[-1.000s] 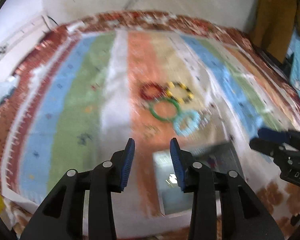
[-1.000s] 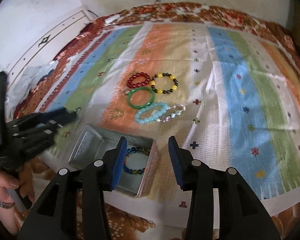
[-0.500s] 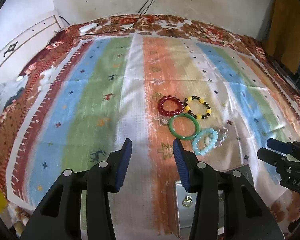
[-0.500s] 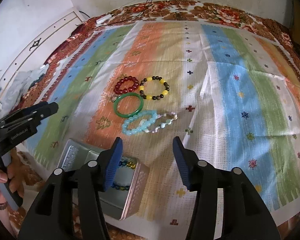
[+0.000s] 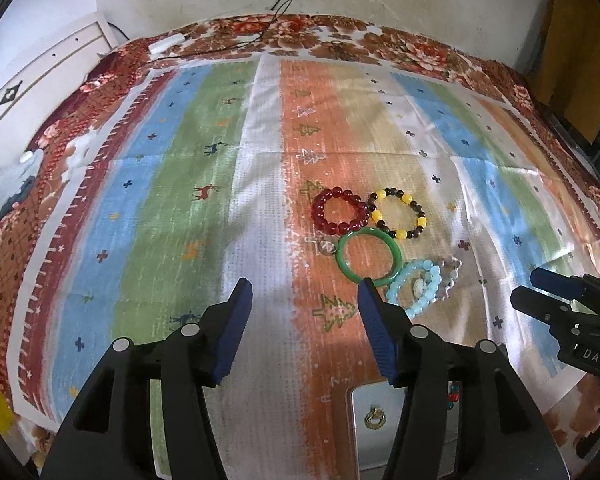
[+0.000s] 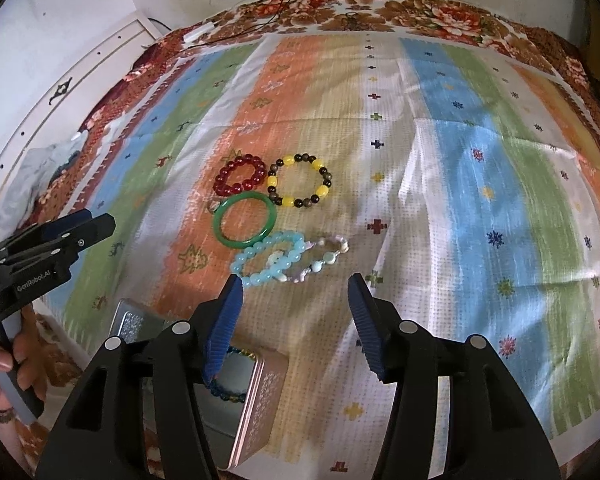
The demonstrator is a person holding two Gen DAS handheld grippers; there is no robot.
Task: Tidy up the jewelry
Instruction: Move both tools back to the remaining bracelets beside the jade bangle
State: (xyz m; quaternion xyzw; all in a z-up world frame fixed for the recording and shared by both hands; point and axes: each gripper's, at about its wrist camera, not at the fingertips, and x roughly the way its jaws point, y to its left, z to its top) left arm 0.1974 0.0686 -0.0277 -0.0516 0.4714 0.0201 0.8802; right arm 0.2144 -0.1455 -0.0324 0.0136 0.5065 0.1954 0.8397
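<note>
While both claws are hanging wide open and empty, we are seeing the tin point(image 6: 256, 396) half hiding behind the right claw point(image 6: 294, 316), a bracelet inside barely showing. Left claw point(image 5: 304, 330) is hovering over the striped cloth point(image 5: 180, 200); the bracelets point(image 6: 276, 216) are lying clustered beyond.

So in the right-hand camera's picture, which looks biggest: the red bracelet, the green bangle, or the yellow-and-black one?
Largest to smallest, as they look:
1. Yellow-and-black bracelet and green bangle: too close to rank, and the bangle lies nearer the camera.
2. Red bracelet: clearly the smallest ring, though it also lies among the farthest.
</note>
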